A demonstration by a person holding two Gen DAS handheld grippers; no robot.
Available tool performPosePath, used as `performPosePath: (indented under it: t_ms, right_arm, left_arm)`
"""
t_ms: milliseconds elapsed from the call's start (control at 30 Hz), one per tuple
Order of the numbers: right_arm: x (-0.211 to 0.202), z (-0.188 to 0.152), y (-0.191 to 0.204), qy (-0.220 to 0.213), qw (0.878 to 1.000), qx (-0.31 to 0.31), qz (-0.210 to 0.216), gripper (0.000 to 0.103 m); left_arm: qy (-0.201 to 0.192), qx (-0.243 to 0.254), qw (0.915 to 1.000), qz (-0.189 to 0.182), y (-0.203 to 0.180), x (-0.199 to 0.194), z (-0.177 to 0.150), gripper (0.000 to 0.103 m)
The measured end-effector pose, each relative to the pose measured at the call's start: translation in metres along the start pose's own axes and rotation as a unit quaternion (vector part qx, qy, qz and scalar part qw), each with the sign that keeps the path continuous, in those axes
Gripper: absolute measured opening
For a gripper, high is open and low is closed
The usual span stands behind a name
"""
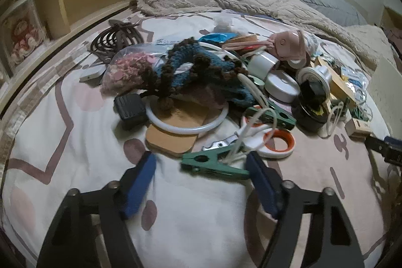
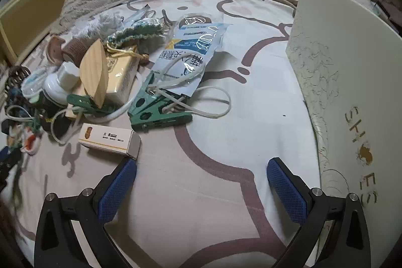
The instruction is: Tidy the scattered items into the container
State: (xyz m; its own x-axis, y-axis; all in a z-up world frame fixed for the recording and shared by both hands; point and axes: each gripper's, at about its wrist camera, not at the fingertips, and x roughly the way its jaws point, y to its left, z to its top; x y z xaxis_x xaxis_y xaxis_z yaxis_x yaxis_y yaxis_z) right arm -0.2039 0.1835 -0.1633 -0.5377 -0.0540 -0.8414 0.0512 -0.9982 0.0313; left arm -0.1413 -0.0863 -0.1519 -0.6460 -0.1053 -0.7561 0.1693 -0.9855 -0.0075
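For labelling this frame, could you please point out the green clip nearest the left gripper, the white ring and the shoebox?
Green clip (image 1: 213, 165), left wrist view, on its body.
White ring (image 1: 181, 128), left wrist view, on its near rim.
Shoebox (image 2: 351, 72), right wrist view, on its side wall.

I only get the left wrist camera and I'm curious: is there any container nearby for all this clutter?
Observer: Yes. The right wrist view shows a tall cream box lettered SHOES, standing on the bedsheet at the right.
Operator: Is the other gripper carrying anything?
Observer: No. The right gripper has its jaws wide apart with nothing between them.
Operator: What lies nearest it?
Observer: A small white carton with a yellow stripe, just beyond the finger on the picture's left.
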Motion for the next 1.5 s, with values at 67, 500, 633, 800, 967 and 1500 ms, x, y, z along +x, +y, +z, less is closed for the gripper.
performPosePath:
  t_ms: [67,500,633,800,967,1500]
  right_arm:
    - [0.001,0.000,0.001,0.000,1.000,-0.004,-0.005,0.103]
    - [-0.011,-0.012,0.007,0.004,1.000,0.020,0.007,0.103]
    - [-0.018,-0.016,0.014,-0.004,0.999,0.030,0.040,0.103]
    - [-0.019,-0.014,0.029,-0.011,0.998,0.027,0.057,0.103]
    - [-0.015,-0.008,0.038,-0.009,0.997,0.039,0.065,0.103]
    - [-0.005,0.000,0.053,-0.026,0.998,0.029,0.050,0.086]
  left_arm:
    - [-0.001,0.015,0.9999,0.000,-0.005,0.000,-0.001,0.062]
    - [-0.002,0.032,0.9993,-0.021,-0.013,-0.009,-0.008,0.052]
    - [-0.003,0.041,0.9984,-0.039,-0.019,-0.014,-0.012,0.052]
    - [-0.004,0.078,0.9948,-0.066,-0.036,-0.020,-0.018,0.052]
    - [-0.006,0.111,0.9907,-0.078,-0.050,-0.023,-0.024,0.052]
    - [-0.011,0.077,0.9961,-0.042,-0.052,-0.019,-0.029,0.074]
